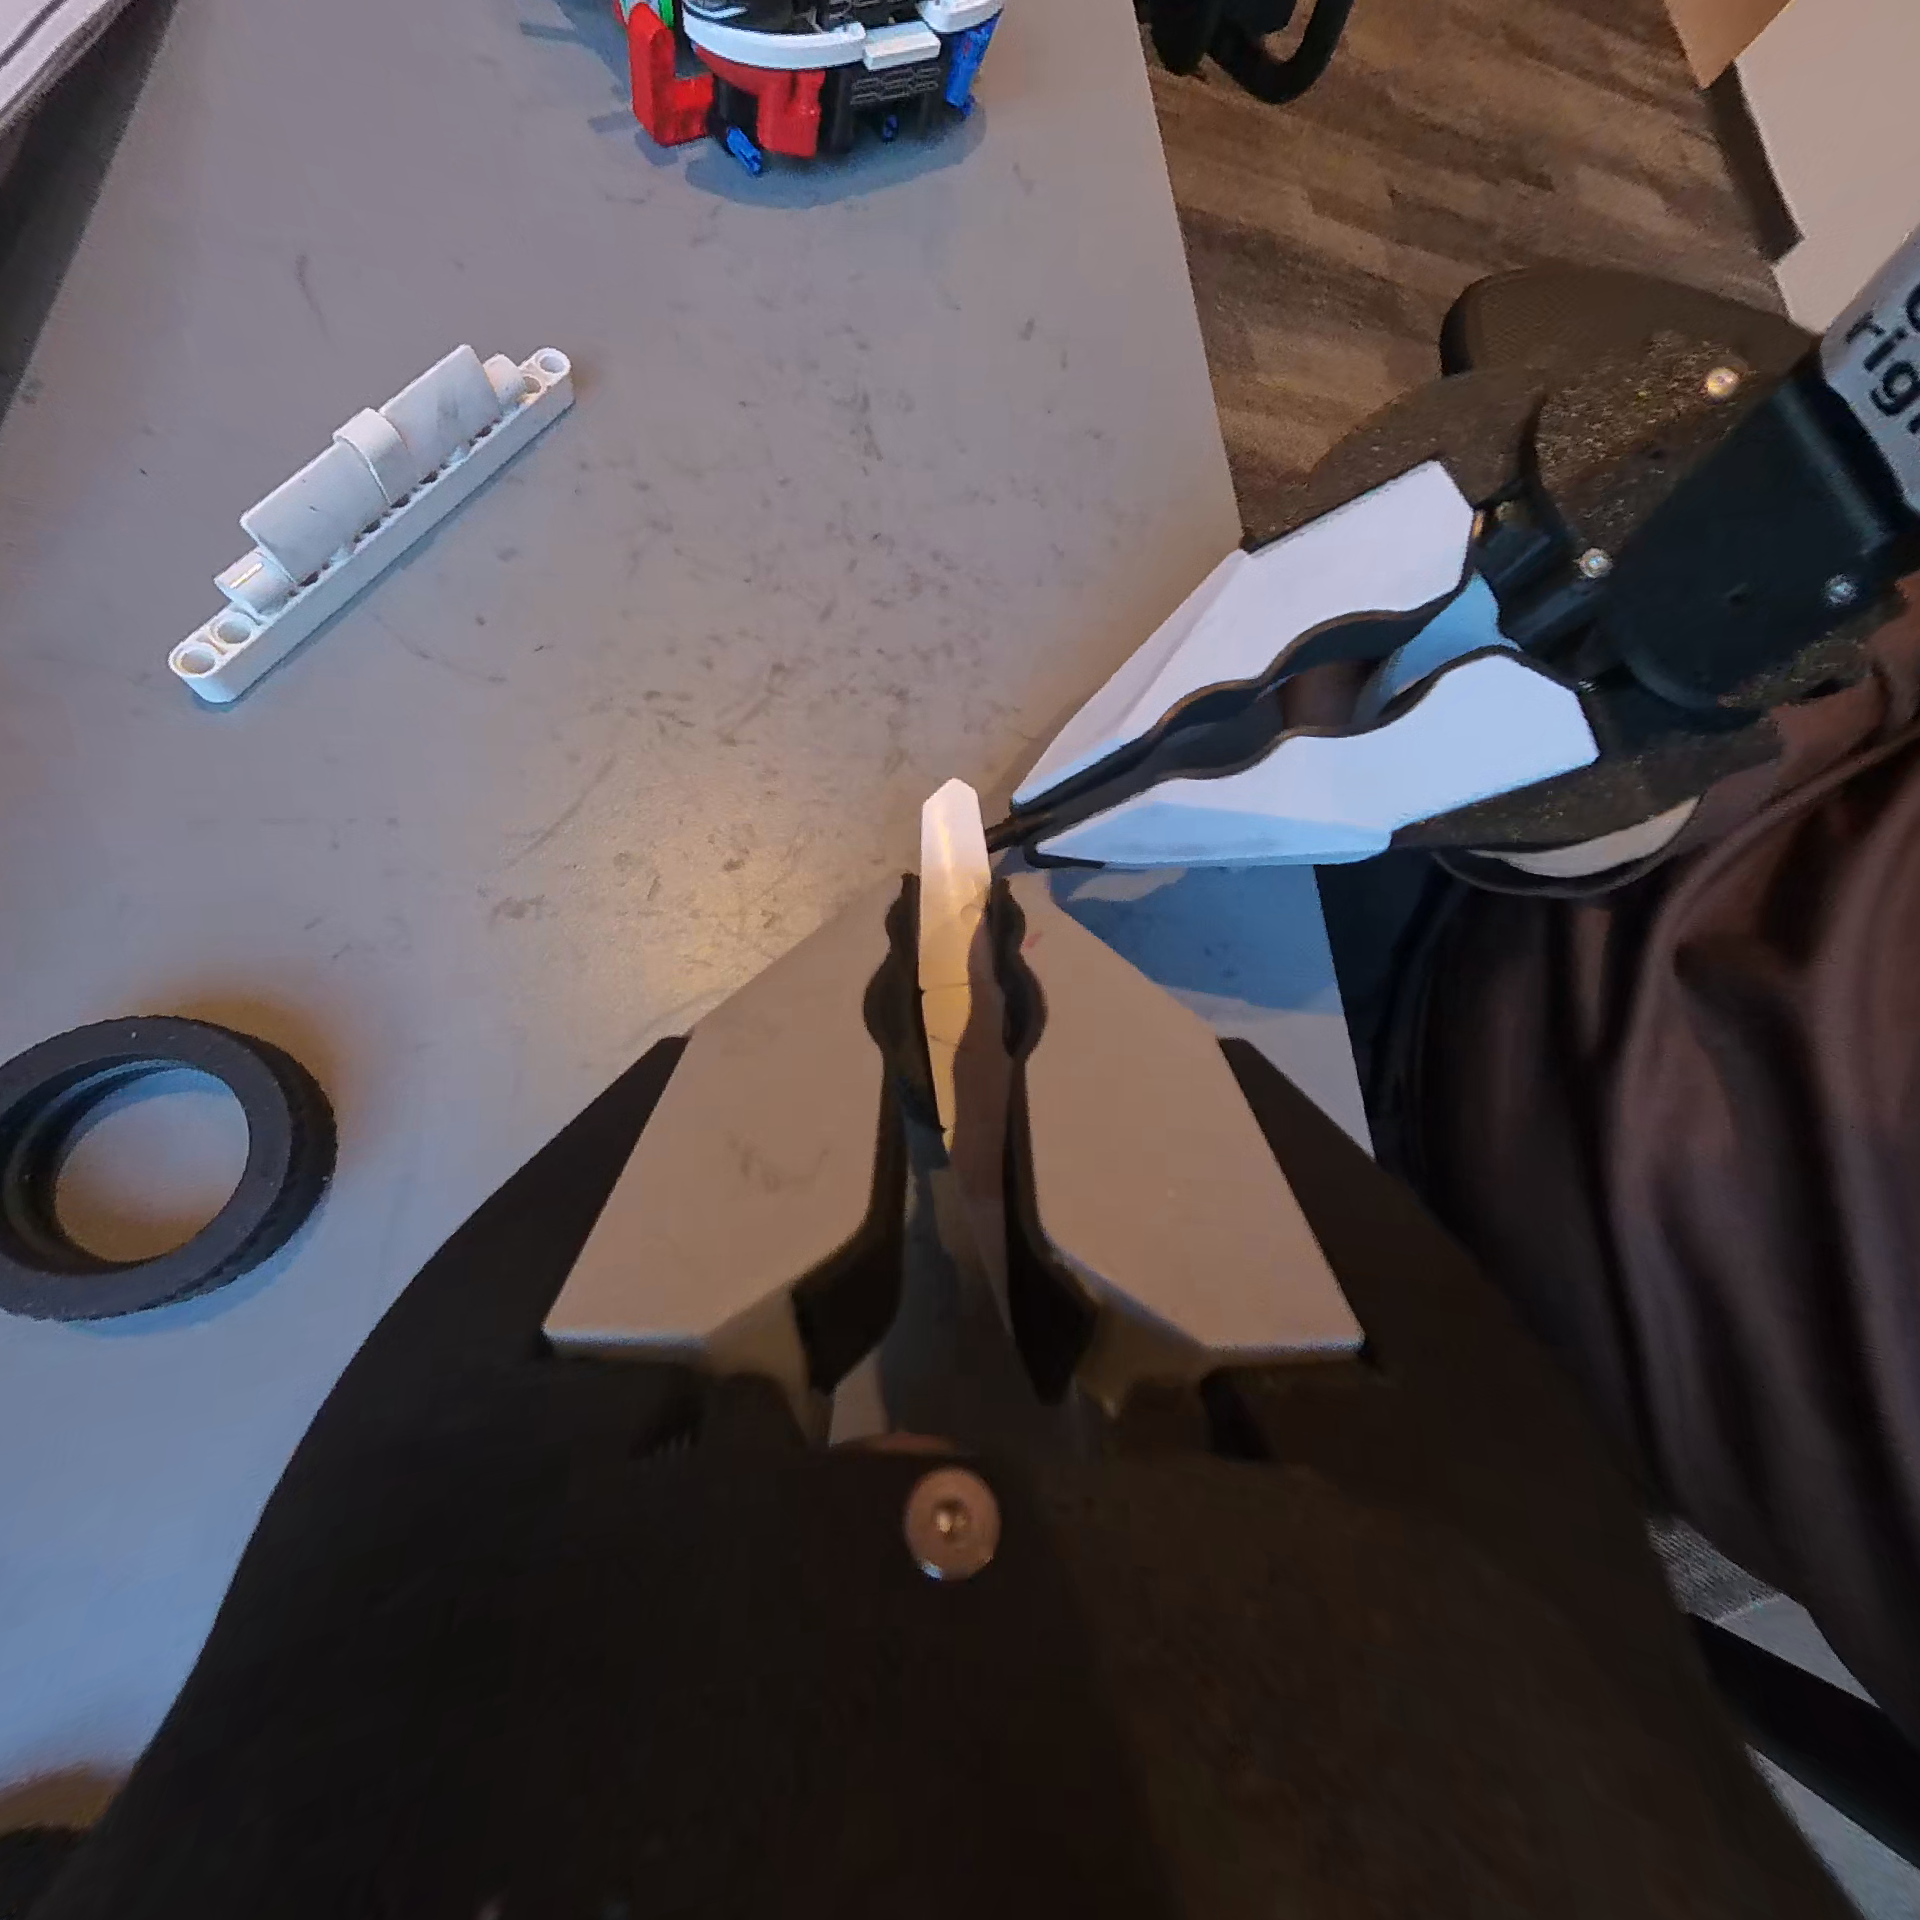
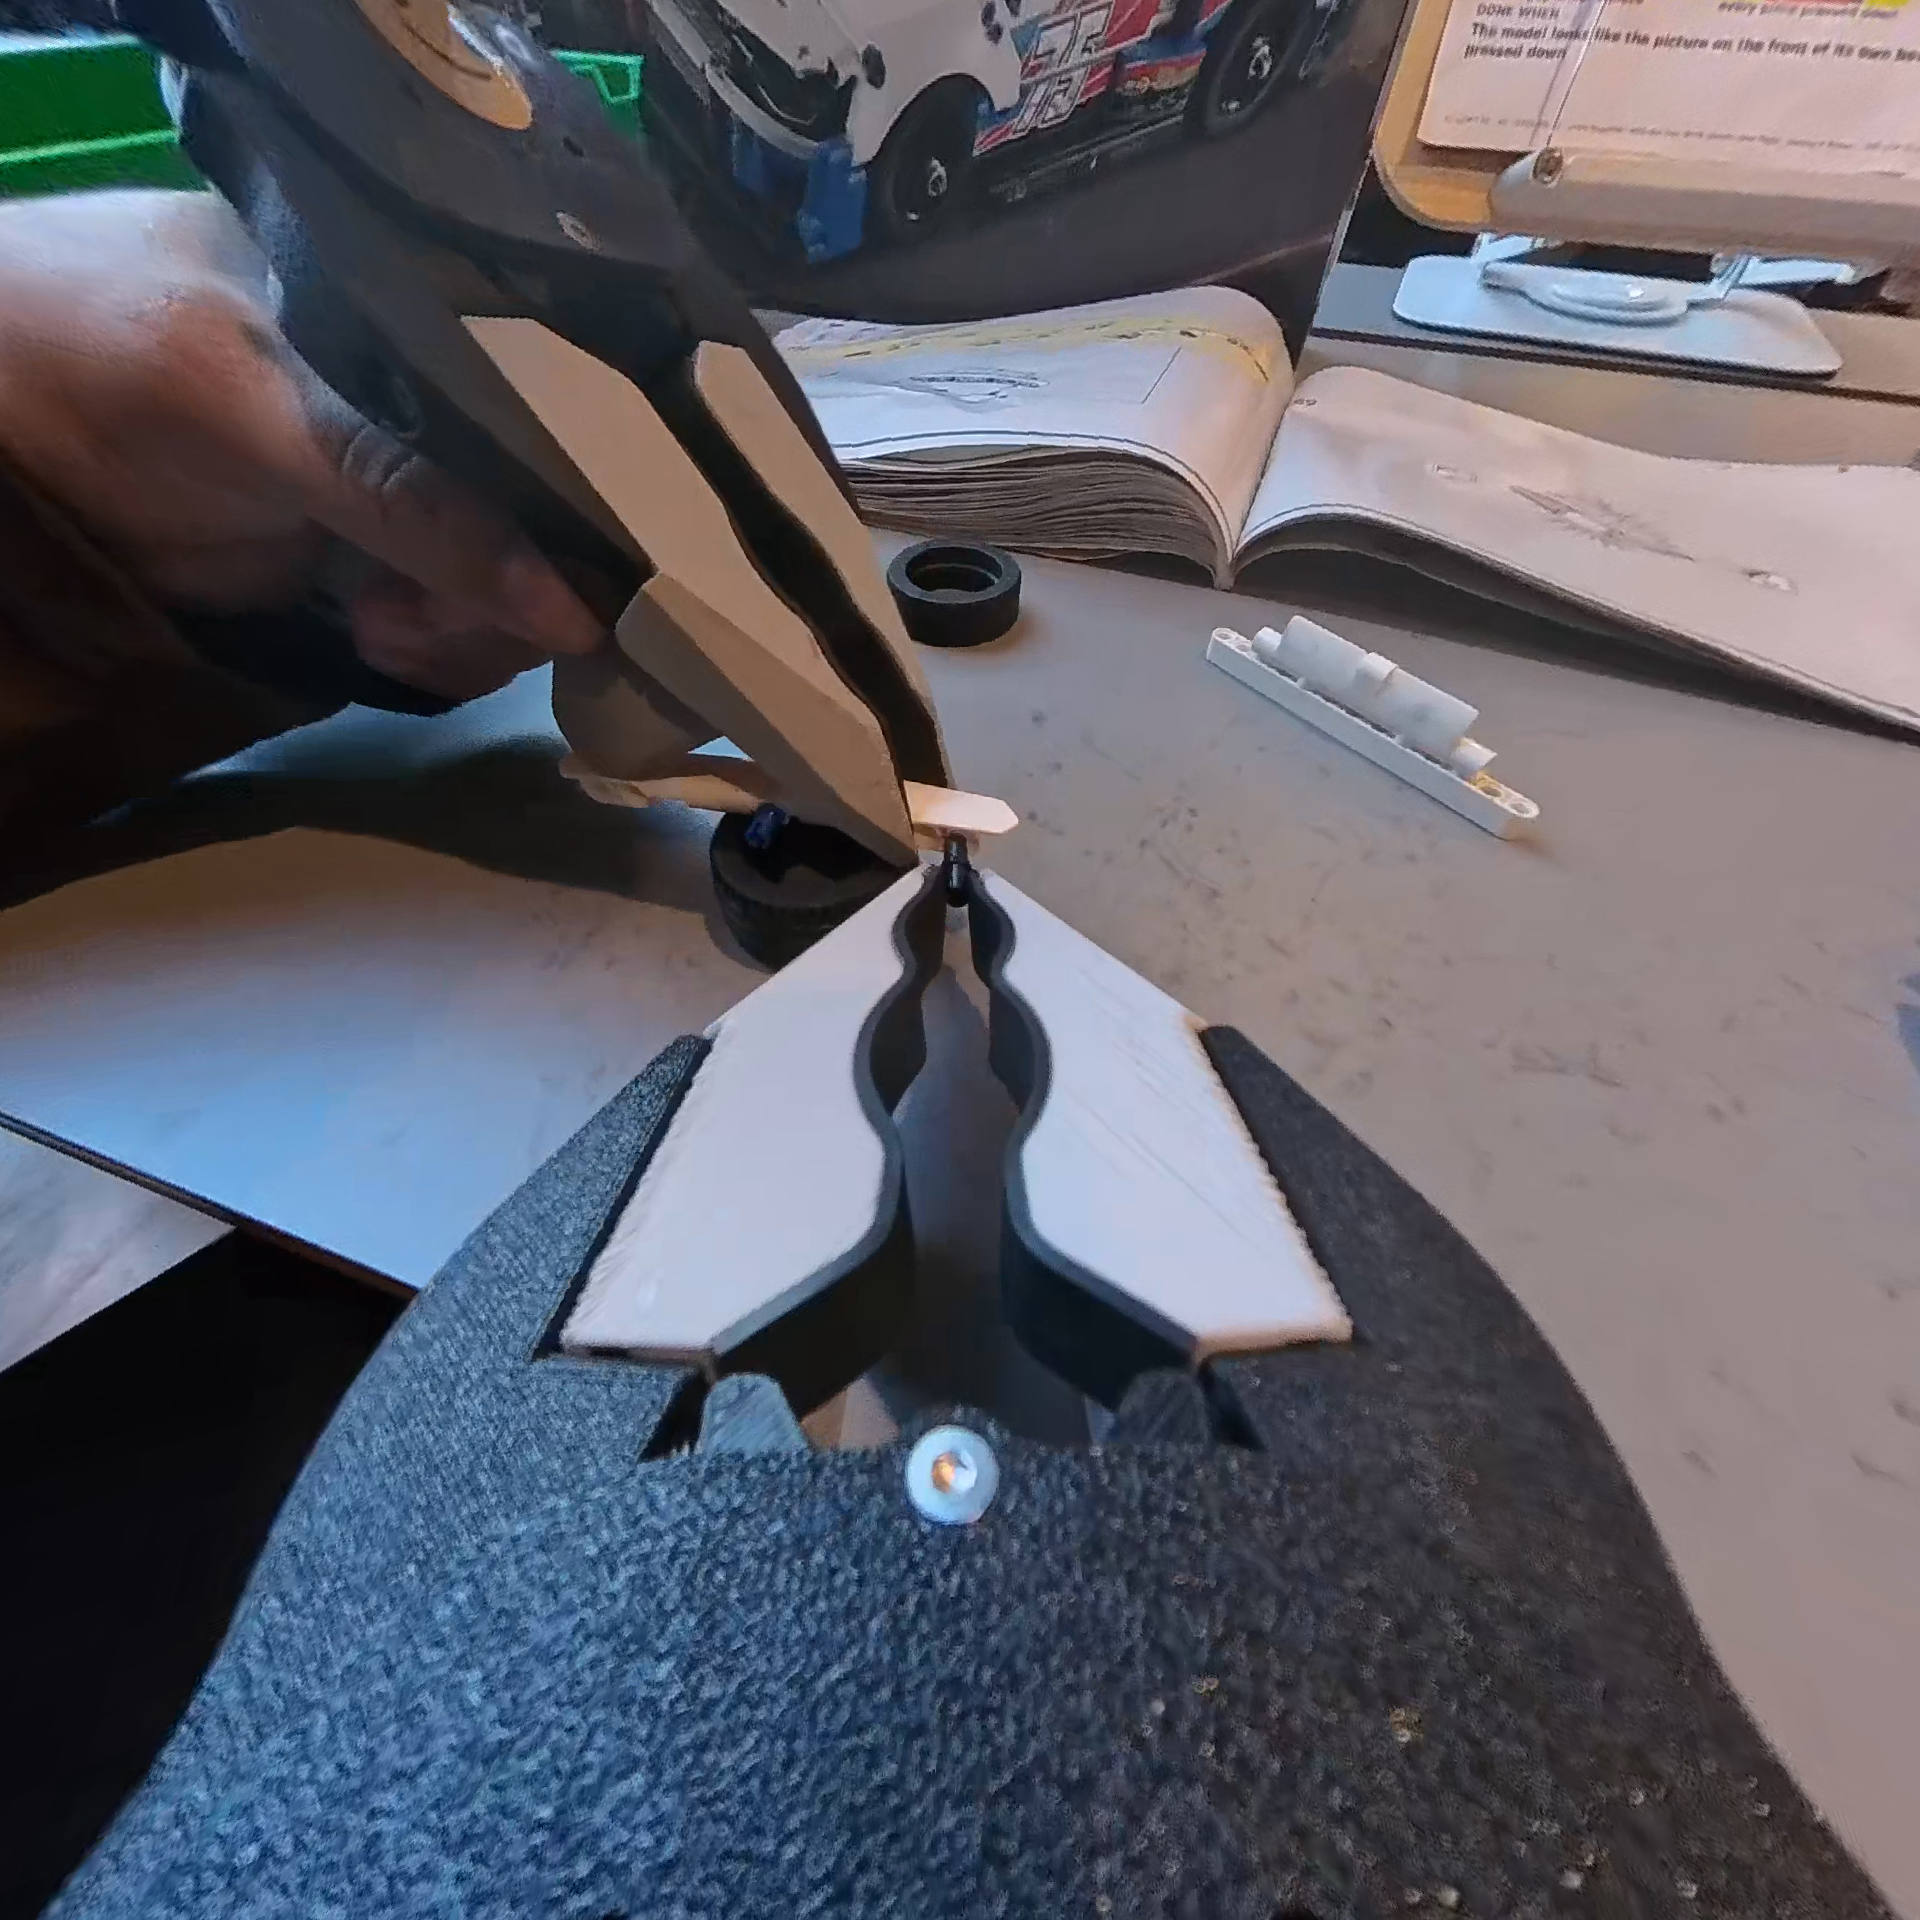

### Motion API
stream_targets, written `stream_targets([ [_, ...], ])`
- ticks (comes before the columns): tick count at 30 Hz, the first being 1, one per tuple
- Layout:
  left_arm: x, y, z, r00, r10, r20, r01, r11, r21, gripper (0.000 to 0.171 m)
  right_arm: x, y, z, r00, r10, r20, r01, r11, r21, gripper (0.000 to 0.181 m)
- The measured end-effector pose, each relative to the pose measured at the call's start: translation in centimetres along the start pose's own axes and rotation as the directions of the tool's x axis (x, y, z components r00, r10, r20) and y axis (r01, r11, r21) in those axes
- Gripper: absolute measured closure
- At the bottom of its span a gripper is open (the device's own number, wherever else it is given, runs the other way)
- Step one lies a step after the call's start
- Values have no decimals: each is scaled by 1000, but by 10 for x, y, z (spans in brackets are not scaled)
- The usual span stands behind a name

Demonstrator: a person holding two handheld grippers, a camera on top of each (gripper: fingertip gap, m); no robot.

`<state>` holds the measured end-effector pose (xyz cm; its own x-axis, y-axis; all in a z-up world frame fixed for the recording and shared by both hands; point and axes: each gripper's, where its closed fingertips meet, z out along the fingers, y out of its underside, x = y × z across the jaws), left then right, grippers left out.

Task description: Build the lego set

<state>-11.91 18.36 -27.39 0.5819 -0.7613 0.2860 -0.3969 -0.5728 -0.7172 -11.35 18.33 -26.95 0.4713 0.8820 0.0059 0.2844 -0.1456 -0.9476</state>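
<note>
My left gripper (image 1: 951,894) is shut on a thin white lego panel piece (image 1: 951,883), held on edge above the grey table (image 1: 727,520). The panel's tip also shows in the right wrist view (image 2: 961,808). My right gripper (image 2: 954,883) is shut on a small black pin (image 2: 954,868) whose end touches the panel's side. In the left wrist view the right gripper (image 1: 1023,836) comes in from the right, its tips against the panel. A white lego beam with curved pieces on it (image 1: 374,520) lies on the table; it also shows in the right wrist view (image 2: 1371,717).
A partly built red, white and black lego model (image 1: 810,73) stands at the table's far edge. A black tire ring (image 1: 145,1164) lies at the left. In the right wrist view there are an open instruction booklet (image 2: 1351,488), the set's box (image 2: 987,135), a tire (image 2: 956,592) and a wheel (image 2: 790,894). My left and right fingertips are right by each other.
</note>
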Motion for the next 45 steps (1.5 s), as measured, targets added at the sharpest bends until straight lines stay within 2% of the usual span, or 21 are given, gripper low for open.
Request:
stream_targets([
  [11, -3, -2, -1, 997, -1, 81, -2, 999, 40, 161, 1, -1, 2, 984, 171, 49, -171, 985, -15, 178],
  [21, -5, -3, -2, 993, -22, 119, 14, 998, 67, 161, 2, -4, 5, 962, 264, 69, -265, 964, -4, 178],
  [28, -6, -4, -2, 991, -66, 115, 55, 994, 98, 161, 4, -6, 5, 906, 405, 119, -408, 913, -1, 178],
  [45, -10, -5, -4, 981, -184, 60, 171, 971, 168, 162, 4, -9, 12, 943, 327, 57, -328, 945, 6, 178],
])
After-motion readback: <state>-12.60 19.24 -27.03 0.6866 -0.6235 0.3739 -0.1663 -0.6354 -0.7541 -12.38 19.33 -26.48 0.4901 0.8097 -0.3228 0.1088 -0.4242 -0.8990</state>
